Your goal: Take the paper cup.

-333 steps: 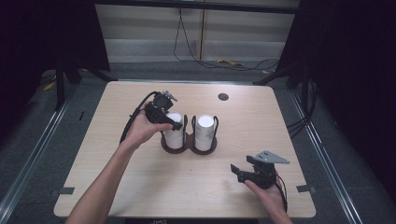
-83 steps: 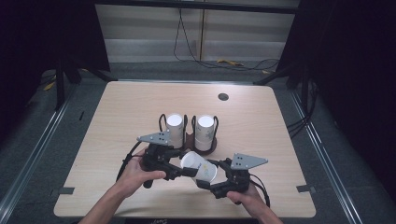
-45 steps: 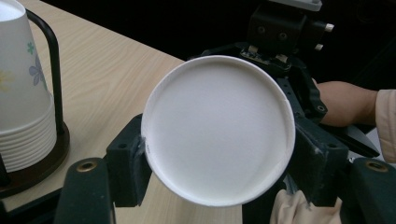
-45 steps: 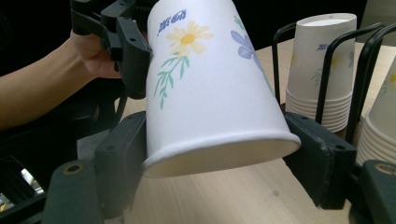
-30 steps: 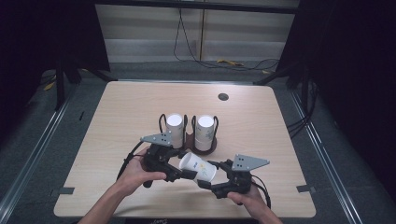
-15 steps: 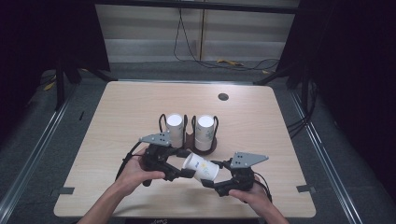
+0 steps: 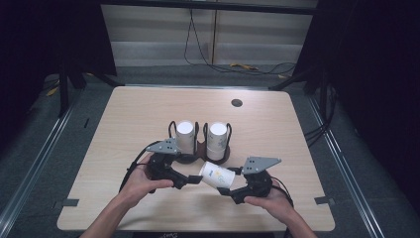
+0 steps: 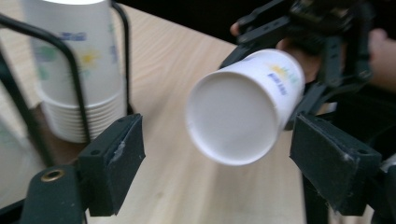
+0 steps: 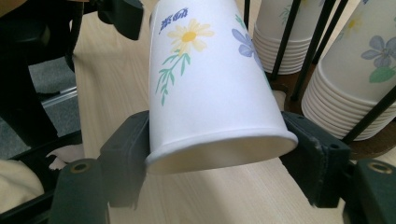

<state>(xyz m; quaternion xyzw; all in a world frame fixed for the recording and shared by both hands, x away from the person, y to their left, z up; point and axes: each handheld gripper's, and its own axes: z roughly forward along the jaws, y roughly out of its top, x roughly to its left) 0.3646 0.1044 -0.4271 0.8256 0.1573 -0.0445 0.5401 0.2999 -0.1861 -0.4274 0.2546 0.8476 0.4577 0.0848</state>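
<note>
1. The right gripper (image 7: 233,188) is clamped on a paper cup (image 7: 218,174) near its open rim; in the right gripper view the jaws press both sides of the cup (image 9: 212,88) just above the mouth.
2. The cup lies tilted in the air, low over the table (image 7: 124,124), just in front of the holder (image 7: 198,148) with its two stacks (image 7: 186,135) of cups. Its closed base points at the left gripper (image 7: 190,179).
3. The left gripper's jaws stand apart. In the left gripper view the cup's base (image 8: 233,119) sits between them, touching neither.
4. The step in hand looks like a handover, or a two-handed grip, of the single cup between the grippers.
5. To do it well, bring the left jaws level with the base end so they straddle the wall squarely, not the bottom edge, where the taper would let them slide off.
6. Close gently: thin paper buckles easily, and the right jaws already squeeze the soft rim.
7. Hold the right gripper steady until the left one grips firmly; only then should it let go.
8. Keep the cup away from the holder's wire loops (image 8: 74,70), which stand close on the left gripper's side.
</note>
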